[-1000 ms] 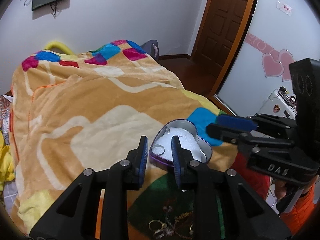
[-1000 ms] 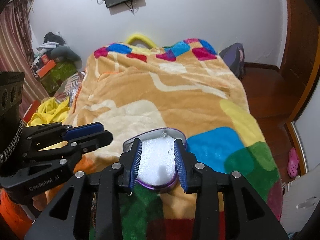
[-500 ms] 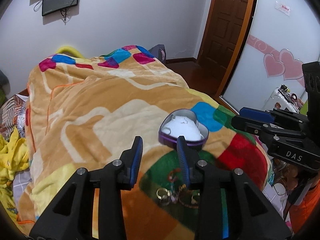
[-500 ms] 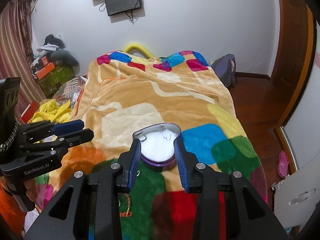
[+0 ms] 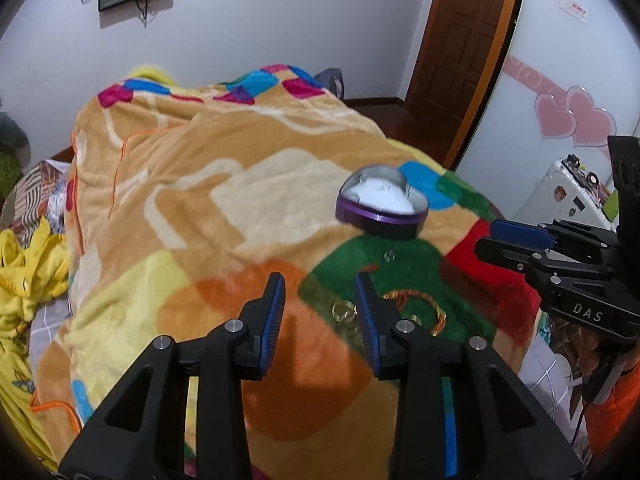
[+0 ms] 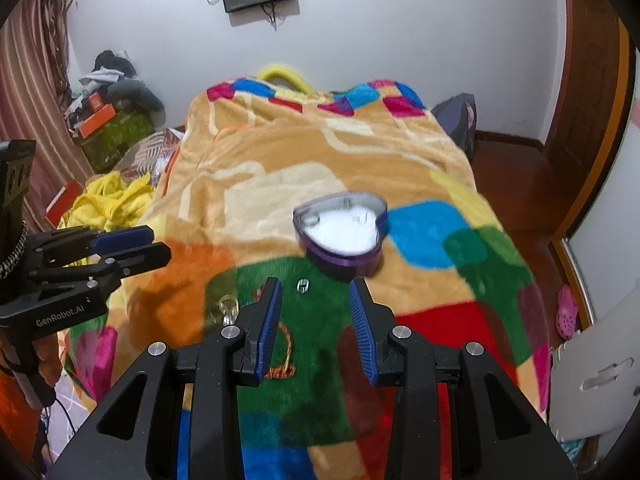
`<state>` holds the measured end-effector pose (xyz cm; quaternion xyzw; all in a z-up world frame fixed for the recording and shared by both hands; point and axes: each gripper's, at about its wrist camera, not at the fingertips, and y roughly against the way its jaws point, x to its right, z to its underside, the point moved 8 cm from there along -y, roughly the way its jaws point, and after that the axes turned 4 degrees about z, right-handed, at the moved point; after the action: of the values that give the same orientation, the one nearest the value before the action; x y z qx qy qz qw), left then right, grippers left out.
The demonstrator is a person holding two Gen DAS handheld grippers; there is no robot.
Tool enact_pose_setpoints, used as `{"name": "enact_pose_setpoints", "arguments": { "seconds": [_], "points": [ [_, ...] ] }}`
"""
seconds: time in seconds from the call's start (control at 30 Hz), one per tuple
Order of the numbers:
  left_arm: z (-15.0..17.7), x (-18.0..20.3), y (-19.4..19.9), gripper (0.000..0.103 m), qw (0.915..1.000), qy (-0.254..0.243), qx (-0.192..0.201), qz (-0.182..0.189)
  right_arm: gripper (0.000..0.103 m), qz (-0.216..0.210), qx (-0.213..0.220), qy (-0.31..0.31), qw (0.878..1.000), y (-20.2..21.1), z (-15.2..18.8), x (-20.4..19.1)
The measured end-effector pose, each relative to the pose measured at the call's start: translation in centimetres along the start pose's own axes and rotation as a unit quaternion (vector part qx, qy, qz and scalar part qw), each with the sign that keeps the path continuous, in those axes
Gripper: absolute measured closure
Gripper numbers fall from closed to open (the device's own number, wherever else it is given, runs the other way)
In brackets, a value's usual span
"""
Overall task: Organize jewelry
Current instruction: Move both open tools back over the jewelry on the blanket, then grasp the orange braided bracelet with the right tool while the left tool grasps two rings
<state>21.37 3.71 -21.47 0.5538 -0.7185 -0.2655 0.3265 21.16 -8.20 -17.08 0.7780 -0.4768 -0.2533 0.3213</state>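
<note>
on the bed's blanket, our left hand-held gripper sits part open, empty. gold rings, a bangle and a small ring await the heart box; our right hand-held gripper too holds nothing.

Open blanket left of heart-shaped box, rings and bracelet cluttering the near green patch
</note>
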Motion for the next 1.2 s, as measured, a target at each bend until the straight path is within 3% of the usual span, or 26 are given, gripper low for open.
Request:
{"name": "enact_pose_setpoints", "arguments": {
  "seconds": [0.47, 0.6, 0.77, 1.2],
  "points": [
    [4.2, 0.4, -2.2, 0.068, 0.9985, 0.013, -0.048, 0.02, 0.071, -0.004, -0.081, 0.016, 0.997, -4.6, 5.4, -1.3],
    [4.4, 1.1, -3.0, 0.068, 0.9983, 0.001, -0.056, 0.019, 0.075, -0.002, -0.07, 0.026, 0.997, -4.8, 5.4, -1.4],
    [4.4, 1.8, -4.2, 0.068, 0.9975, -0.004, -0.066, 0.027, 0.093, 0.001, -0.059, 0.037, 0.998, -4.9, 5.4, -1.3],
    [4.4, 2.8, -7.1, 0.06, 0.9967, -0.022, -0.077, 0.009, 0.099, 0.021, -0.041, 0.006, 0.999, -4.3, 4.8, 2.2]
  ]
}}
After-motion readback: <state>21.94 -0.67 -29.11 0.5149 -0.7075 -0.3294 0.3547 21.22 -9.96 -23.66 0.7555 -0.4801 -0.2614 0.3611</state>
